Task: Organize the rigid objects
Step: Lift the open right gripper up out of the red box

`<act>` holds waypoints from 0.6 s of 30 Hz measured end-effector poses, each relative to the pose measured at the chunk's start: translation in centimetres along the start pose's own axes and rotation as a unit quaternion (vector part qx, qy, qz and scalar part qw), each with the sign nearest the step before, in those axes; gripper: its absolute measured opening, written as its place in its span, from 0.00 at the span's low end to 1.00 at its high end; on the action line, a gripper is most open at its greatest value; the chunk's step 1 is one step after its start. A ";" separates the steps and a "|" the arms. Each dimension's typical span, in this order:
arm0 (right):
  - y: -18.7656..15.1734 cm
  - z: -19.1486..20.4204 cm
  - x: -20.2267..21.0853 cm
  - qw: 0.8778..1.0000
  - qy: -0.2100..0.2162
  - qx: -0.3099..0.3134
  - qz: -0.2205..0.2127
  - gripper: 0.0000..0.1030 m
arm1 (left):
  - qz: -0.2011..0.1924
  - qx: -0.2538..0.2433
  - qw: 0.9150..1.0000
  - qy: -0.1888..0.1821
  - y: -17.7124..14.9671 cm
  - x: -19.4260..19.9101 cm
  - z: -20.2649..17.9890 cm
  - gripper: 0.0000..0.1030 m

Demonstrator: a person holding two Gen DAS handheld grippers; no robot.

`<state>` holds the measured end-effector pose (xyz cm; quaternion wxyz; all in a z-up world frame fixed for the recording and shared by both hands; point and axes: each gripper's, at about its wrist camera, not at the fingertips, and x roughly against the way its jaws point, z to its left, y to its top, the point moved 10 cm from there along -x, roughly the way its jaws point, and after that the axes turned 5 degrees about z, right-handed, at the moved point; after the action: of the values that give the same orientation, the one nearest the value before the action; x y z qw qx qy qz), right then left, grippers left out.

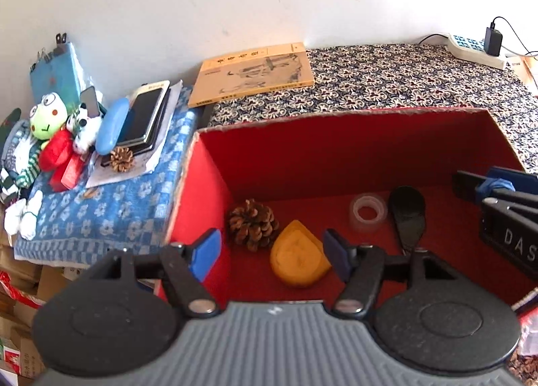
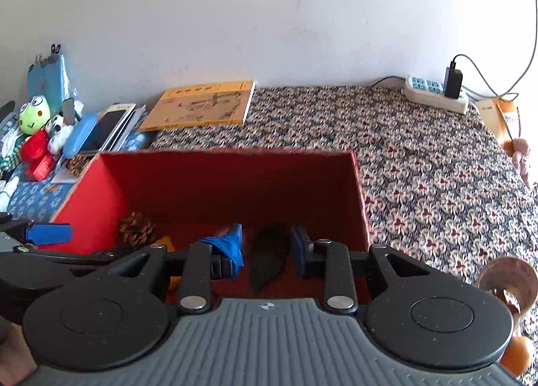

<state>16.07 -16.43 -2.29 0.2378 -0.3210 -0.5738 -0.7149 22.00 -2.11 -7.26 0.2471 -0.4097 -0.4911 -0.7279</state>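
An open red box stands on the patterned table. On its floor lie a pine cone, a yellow drop-shaped piece, a clear tape roll and a black spoon. My left gripper hangs open over the box's near left part, with the yellow piece below the gap and untouched by the pads. My right gripper is also open above the box; the black spoon lies beneath its gap, free of the pads. It shows in the left wrist view as the right gripper.
A yellow book lies behind the box. A power strip with a charger sits at the back right. Left of the box, a blue cloth carries plush toys, a blue case, phones and a second pine cone. A wooden cup stands at the right.
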 end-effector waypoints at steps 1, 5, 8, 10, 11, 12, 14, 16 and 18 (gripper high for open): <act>-0.2 0.1 0.2 1.000 0.002 -0.002 0.003 0.13 | 0.003 -0.001 1.000 -0.002 -0.2 0.3 0.0 0.65; -0.8 0.5 1.2 1.000 0.009 -0.011 0.011 0.14 | 0.015 -0.008 1.000 -0.011 -1.3 1.4 -0.3 0.66; -1.1 0.9 2.0 1.000 0.011 -0.012 0.015 0.14 | 0.023 -0.010 1.000 -0.019 -1.9 2.3 -0.5 0.66; -1.3 1.1 2.6 1.000 0.012 -0.012 0.015 0.14 | 0.027 -0.011 0.999 -0.022 -2.3 2.8 -0.6 0.66; -1.4 1.2 2.9 1.000 0.014 -0.012 0.014 0.14 | 0.028 -0.012 0.999 -0.023 -2.5 3.0 -0.7 0.66; -1.5 1.3 3.2 1.000 0.017 -0.011 0.013 0.14 | 0.030 -0.012 0.999 -0.025 -2.7 3.2 -0.8 0.66; -1.6 1.5 3.8 1.000 0.021 -0.010 0.010 0.14 | 0.030 -0.013 0.999 -0.032 -3.0 3.8 -0.8 0.66; -1.7 1.5 4.3 1.000 0.019 -0.009 0.012 0.15 | 0.031 -0.012 0.999 -0.034 -3.3 4.3 -0.8 0.66; -1.9 1.7 4.7 1.000 0.024 -0.008 0.013 0.15 | 0.031 -0.012 0.999 -0.035 -3.5 4.7 -0.7 0.66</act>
<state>11.82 -14.20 0.13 0.2577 -0.3135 -0.5579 -0.7239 16.51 -1.18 -5.25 0.2473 -0.4533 -0.4773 -0.7110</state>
